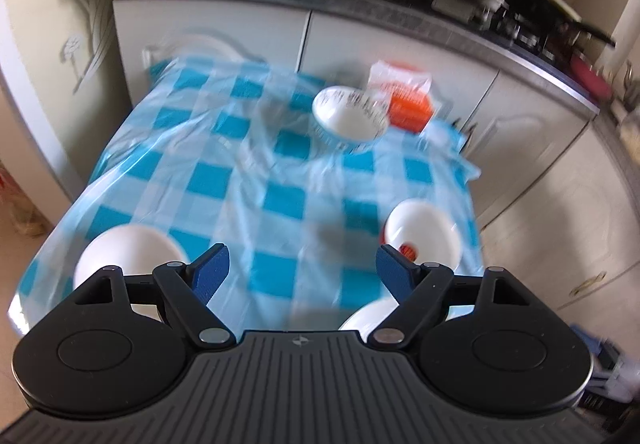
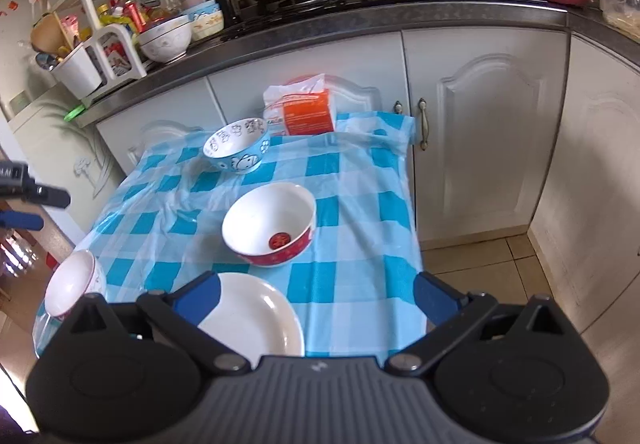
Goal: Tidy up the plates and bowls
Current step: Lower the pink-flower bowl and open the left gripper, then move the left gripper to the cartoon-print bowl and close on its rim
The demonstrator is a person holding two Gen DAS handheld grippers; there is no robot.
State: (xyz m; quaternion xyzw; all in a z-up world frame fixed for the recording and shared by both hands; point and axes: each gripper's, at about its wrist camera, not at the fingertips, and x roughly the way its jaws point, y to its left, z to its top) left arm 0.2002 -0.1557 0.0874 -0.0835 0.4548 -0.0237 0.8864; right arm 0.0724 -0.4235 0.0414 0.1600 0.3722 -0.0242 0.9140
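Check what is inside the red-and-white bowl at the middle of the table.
The red-and-white bowl holds no food or dishes; only a round red emblem shows on its white bottom. Its near inner wall is hidden by the rim, as is whatever lies under the bowl.

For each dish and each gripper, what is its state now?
Blue bowl: upright, empty.
Red bowl: upright, empty.
Pink bowl: at the table's edge, empty.
White plate: flat, empty.
Left gripper: open, holds nothing.
Right gripper: open, holds nothing.
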